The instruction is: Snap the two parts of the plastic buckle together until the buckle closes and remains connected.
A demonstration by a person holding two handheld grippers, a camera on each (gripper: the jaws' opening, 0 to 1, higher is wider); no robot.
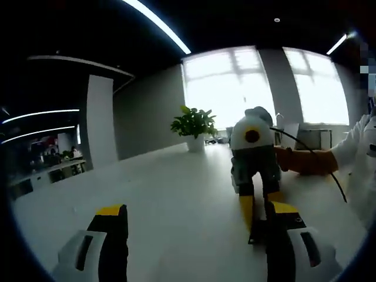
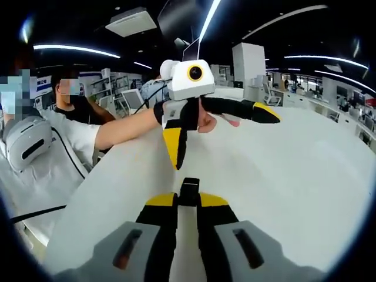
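My right gripper point(image 2: 188, 201) is shut on a small black buckle part point(image 2: 189, 189), which sticks up between its yellow-tipped jaws over the white table point(image 2: 305, 188). Just beyond it hovers my left gripper point(image 2: 226, 141), its jaws spread wide, one pointing down and one pointing right, with nothing between them. In the left gripper view my left gripper point(image 1: 197, 209) stands open above the table point(image 1: 176, 194). The right gripper point(image 1: 260, 218) comes in from the right, tips down, with the black buckle part point(image 1: 256, 235) in its jaws close to my left gripper's right jaw.
A potted green plant point(image 1: 194, 124) stands at the table's far end before bright windows. A person in white sleeves point(image 2: 64, 138) holds the grippers, and a black cable point(image 1: 329, 164) trails from the right one. Desks and another person point(image 2: 70, 97) lie beyond.
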